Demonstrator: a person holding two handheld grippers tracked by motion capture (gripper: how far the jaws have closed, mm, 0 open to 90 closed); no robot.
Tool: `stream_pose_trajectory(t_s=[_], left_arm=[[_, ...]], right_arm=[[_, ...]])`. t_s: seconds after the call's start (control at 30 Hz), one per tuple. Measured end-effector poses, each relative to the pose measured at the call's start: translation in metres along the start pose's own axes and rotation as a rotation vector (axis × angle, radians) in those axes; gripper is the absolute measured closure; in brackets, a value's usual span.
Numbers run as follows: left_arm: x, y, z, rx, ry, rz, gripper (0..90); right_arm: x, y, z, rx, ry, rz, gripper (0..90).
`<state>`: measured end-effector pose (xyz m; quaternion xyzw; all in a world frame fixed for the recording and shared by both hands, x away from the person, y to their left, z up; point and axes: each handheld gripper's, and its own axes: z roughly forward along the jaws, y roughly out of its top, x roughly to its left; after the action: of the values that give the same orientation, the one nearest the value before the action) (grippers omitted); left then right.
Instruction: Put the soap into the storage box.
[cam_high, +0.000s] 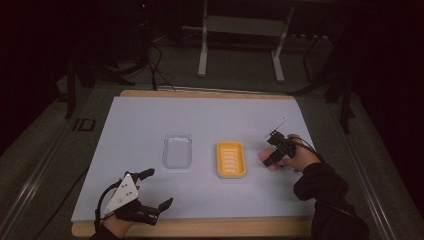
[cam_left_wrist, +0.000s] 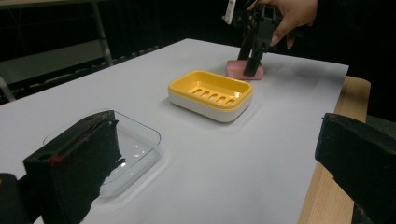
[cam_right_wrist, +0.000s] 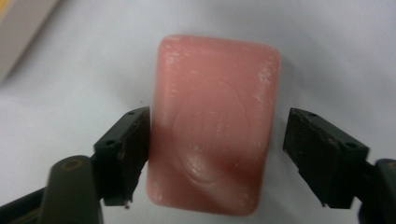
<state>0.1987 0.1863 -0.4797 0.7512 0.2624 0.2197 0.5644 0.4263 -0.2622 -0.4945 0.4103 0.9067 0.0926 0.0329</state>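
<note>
A pink soap bar (cam_right_wrist: 215, 121) lies flat on the white sheet, right of a yellow slotted soap dish (cam_high: 230, 144) on a white base. My right gripper (cam_high: 268, 161) points down over the soap (cam_high: 261, 157), open, one jaw on each long side. In the right gripper view the left jaw sits at the bar's edge and the right jaw stands a little clear. The left gripper view shows that gripper (cam_left_wrist: 247, 65) over the soap (cam_left_wrist: 236, 70), beyond the dish (cam_left_wrist: 187, 81). My left gripper (cam_high: 160, 187) rests open near the front left edge, holding nothing.
A clear plastic tray (cam_high: 177, 136) sits left of the dish, close to my left gripper's jaw in the left gripper view (cam_left_wrist: 144, 135). The white sheet (cam_high: 200, 115) covers a wooden board whose edge (cam_high: 200, 227) shows at the front. A metal stand (cam_high: 240, 25) stands behind the table.
</note>
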Motion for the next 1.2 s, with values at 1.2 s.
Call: stream_pose_trajectory(t_s=[1.2], left_arm=[[0.0,-0.001,-0.001,0.006,0.024,-0.005,0.6]], right_arm=[[0.048,0.002,-0.033,-0.033,-0.123,0.459,37.5]])
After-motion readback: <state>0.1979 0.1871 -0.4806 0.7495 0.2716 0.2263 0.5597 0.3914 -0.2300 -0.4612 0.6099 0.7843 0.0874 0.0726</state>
